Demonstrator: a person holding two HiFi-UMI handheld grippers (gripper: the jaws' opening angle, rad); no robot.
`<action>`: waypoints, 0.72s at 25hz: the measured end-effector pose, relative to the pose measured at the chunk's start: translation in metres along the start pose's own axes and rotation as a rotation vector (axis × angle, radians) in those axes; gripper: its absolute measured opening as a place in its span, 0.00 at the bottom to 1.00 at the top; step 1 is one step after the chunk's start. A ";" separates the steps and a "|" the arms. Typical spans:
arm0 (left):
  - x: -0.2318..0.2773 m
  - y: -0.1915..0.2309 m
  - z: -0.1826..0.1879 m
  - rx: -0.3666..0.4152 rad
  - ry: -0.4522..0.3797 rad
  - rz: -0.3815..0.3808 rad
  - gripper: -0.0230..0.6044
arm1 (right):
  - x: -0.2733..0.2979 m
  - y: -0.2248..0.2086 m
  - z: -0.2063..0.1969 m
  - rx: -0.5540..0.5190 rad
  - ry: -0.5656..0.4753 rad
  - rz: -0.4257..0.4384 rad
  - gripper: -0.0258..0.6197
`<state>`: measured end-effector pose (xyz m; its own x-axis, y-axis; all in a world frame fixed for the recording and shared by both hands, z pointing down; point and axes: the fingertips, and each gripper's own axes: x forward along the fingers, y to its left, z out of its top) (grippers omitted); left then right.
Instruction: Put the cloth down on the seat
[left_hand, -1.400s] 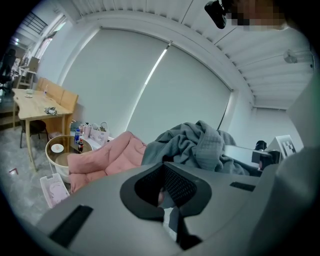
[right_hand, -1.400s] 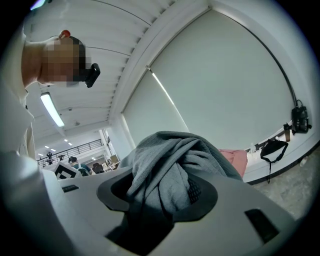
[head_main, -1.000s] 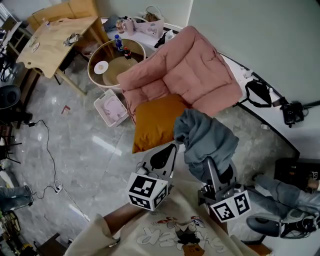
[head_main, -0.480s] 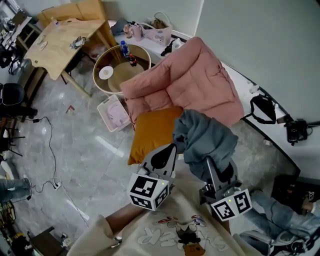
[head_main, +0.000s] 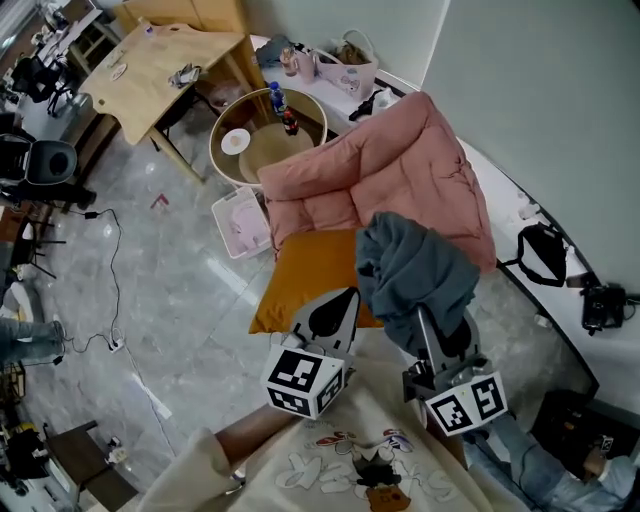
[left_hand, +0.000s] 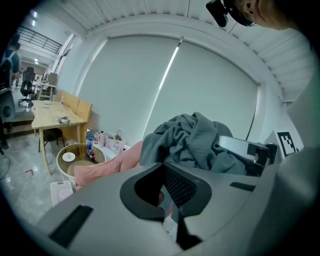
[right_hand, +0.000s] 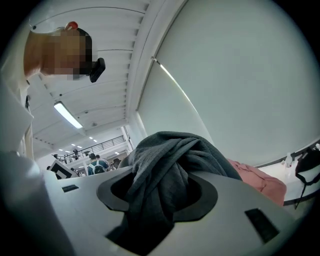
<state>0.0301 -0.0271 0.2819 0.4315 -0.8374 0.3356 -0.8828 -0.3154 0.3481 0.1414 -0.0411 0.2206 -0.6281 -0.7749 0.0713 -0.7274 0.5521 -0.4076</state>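
The pink padded seat (head_main: 400, 160) is taken as the landmark; its quilted back and base lie open and unoccupied. An orange cushion (head_main: 310, 275) is propped against the seat's front edge. The grey cloth (head_main: 415, 270) is carried in the air just short of that front edge, beside the cushion, and is not yet laid on the seat.

The cloth is judged to be soft, limp and fairly light. It is bunched into thick twisted folds and hangs down round the grip, so it can be expected to slump and spread once released rather than hold a shape. It is not thought fragile or slippery. A hold on a gathered bundle of folds, as at present, is judged safer than a hold on a single edge.

The right gripper (right_hand: 157, 197) is clenched on a rope of those folds, which passes between its jaws. The left gripper (head_main: 338, 305) is held before the seat, beside the cloth, its jaws drawn together on nothing.
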 end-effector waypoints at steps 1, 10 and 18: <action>0.006 -0.003 0.001 0.002 -0.003 0.005 0.05 | 0.004 -0.005 0.002 0.000 0.002 0.012 0.37; 0.052 -0.013 0.013 0.012 -0.022 0.092 0.05 | 0.036 -0.046 0.019 0.017 0.020 0.136 0.37; 0.070 -0.008 0.010 0.000 -0.030 0.170 0.04 | 0.064 -0.071 0.034 -0.021 0.026 0.219 0.37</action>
<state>0.0650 -0.0876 0.2936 0.2704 -0.8915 0.3636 -0.9426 -0.1682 0.2886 0.1628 -0.1403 0.2230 -0.7784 -0.6278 0.0064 -0.5783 0.7130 -0.3965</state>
